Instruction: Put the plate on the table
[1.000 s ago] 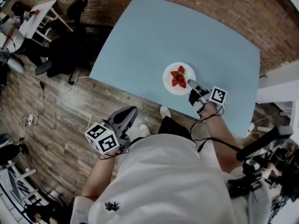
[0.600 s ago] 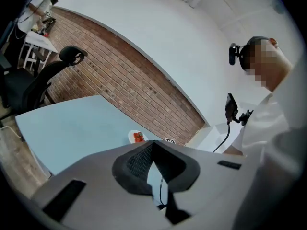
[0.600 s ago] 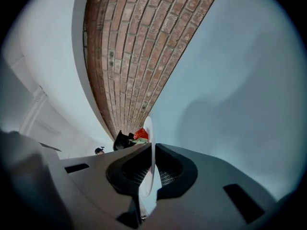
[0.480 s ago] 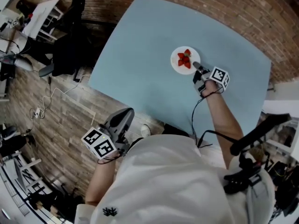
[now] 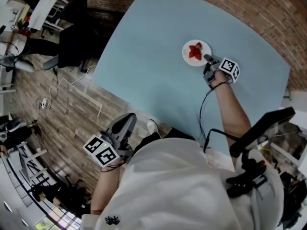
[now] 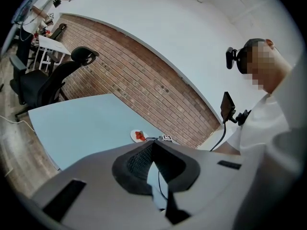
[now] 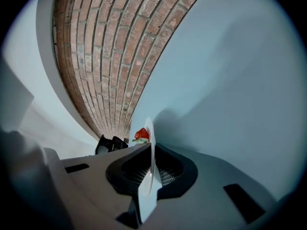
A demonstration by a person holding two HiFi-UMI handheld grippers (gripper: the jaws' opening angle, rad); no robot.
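Note:
A small white plate [image 5: 191, 56] with red strawberries [image 5: 195, 51] is out over the light blue table [image 5: 153, 66], toward its far right part. My right gripper [image 5: 207, 58] is shut on the plate's near rim. In the right gripper view the plate [image 7: 149, 164] stands edge-on between the pads, a strawberry [image 7: 141, 134] on it, and its shadow falls on the table [image 7: 230, 80] close by. Whether the plate touches the table I cannot tell. My left gripper [image 5: 128, 120] hangs off the table's near edge over the floor, its jaws together on nothing [image 6: 153, 143].
A black office chair [image 5: 76, 37] stands at the table's left end. A brick wall [image 5: 259, 13] runs along the far side. Cables [image 5: 53, 95] lie on the wooden floor, and black gear [image 5: 259, 128] sits by my right side.
The right gripper has carried the plate farther out over the table and lower. The left gripper has drifted a little beside the table's near edge.

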